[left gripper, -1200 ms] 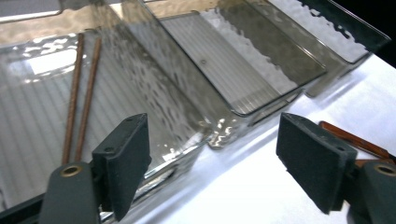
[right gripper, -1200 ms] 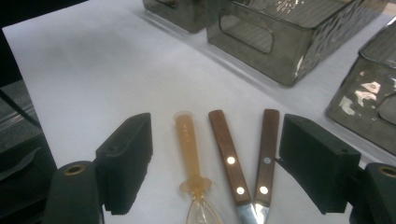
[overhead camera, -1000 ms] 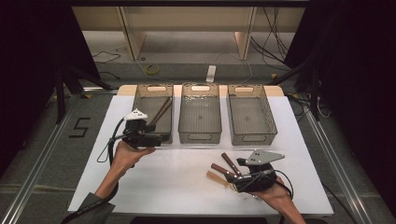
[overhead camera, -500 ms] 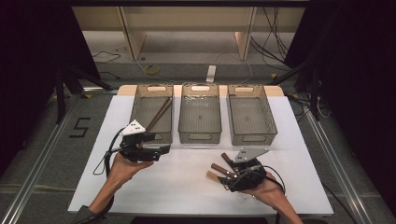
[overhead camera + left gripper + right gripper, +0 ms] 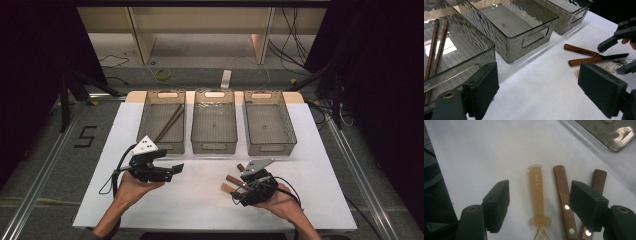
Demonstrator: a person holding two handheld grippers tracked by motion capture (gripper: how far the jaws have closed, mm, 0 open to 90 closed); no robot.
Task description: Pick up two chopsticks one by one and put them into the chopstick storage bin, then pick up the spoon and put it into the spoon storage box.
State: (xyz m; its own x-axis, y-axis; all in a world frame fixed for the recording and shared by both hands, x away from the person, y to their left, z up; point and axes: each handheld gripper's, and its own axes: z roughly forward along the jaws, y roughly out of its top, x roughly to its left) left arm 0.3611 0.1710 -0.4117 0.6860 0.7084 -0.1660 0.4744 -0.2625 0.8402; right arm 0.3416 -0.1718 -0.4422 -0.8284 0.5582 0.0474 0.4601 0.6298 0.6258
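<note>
Both hands slid toward frame centre since earlier pics. Left gripper (image 5: 175, 169) lower left, held level, jaws just opened wide, empty. Right gripper (image 5: 234, 192) lower right, jaws closing, straddling amber utensil handle (image 5: 537, 195), not touching. White table (image 5: 200, 210), dark room. Left gripper view shows chopsticks (image 5: 434, 47) in bin (image 5: 461, 72).

Three clear bins (image 5: 214, 127) stand abreast; chopsticks (image 5: 167, 123) lie in the left one.

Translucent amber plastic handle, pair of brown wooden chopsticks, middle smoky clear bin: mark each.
Translucent amber plastic handle (image 5: 537, 195): right gripper view, mid-shaft.
Pair of brown wooden chopsticks (image 5: 435, 47): left gripper view, mid-length, in the nearest bin.
Middle smoky clear bin (image 5: 214, 148): high view, near wall.
</note>
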